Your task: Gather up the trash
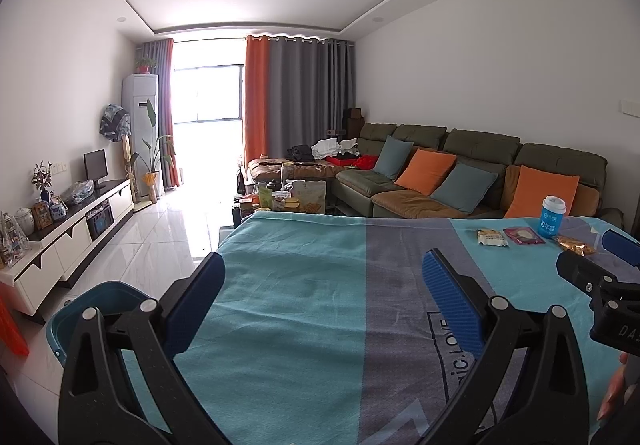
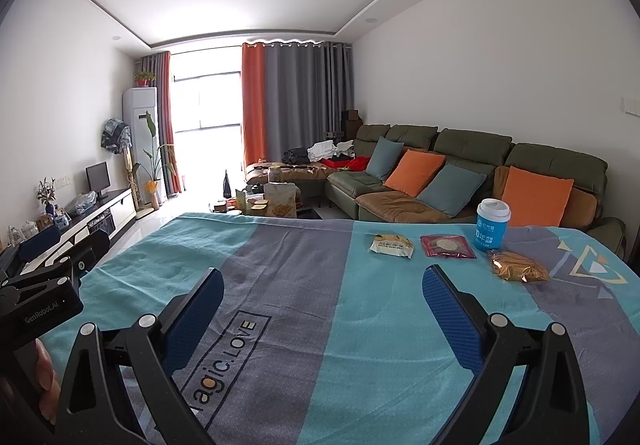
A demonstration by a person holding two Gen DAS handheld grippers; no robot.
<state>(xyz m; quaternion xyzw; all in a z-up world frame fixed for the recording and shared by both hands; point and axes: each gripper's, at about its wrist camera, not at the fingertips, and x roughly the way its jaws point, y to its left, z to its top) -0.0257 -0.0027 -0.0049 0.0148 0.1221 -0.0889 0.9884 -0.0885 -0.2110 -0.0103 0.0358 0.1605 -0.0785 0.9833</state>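
Trash sits together on the far right part of a table covered by a teal-and-grey cloth [image 2: 320, 309], and the blue cup [image 2: 493, 224] serves as the landmark for all of it. Standing upright near the cloth's far edge, the cup has a white lid and white print on its side. Just left of the cup lies a flat red packet [image 2: 447, 246], and further left of that, a pale yellow-and-white snack wrapper [image 2: 391, 245]. In front of the cup, nearer the camera and slightly right, a crumpled gold wrapper [image 2: 518, 265] rests on the cloth, apart from the cup's base.

Well short of the cup, the right gripper [image 2: 323, 291] hovers over the cloth with its blue-padded fingers spread wide and nothing between them. It touches none of the trash. The left gripper [image 1: 324, 271] is further left of the cup, over the grey stripe, its fingers likewise spread wide and empty.

From the left wrist view the cup [image 1: 553, 215] appears far right, with the same three wrappers around it. Far left of the cup, beyond the table's left edge, the rim of a teal bin [image 1: 100, 295] stands on the tiled floor. Behind the cup runs a green sofa [image 2: 472, 145] with orange and blue cushions.
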